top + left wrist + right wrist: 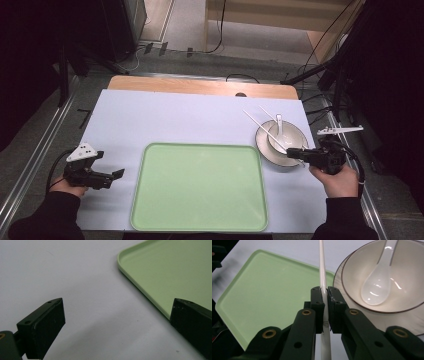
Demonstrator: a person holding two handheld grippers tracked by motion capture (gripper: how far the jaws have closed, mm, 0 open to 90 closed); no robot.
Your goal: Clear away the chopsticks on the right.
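Right gripper (324, 300) has its jaws clamped tight on one white chopstick (322, 267), which runs up between the pads and out past the tips, over the gap between the green tray (262, 290) and the bowl (409, 277). In the high view the same gripper (292, 151) sits at the near edge of the bowl (300, 137), and a second chopstick (267, 114) lies across the dish toward the far left. A white soup spoon (378, 287) rests inside the bowl, which stands on a plate (412, 325) to the right of the tray. Left gripper (116, 175) waits with its jaws wide apart and nothing between them, low over the white table cover (75, 277) just beside the tray's left edge (140, 287).

The step in hand looks like carrying the chopstick from the bowl over to the tray. To do it well, the grip should stay firm, since a thin smooth stick held near one end can swivel or slide out. Lifting it level and well clear of the bowl's rim would keep the far end from catching the spoon or the other chopstick. It should then be lowered flat onto the tray before the jaws let go, so it does not roll. The left hand is best kept where it is, out of the path.
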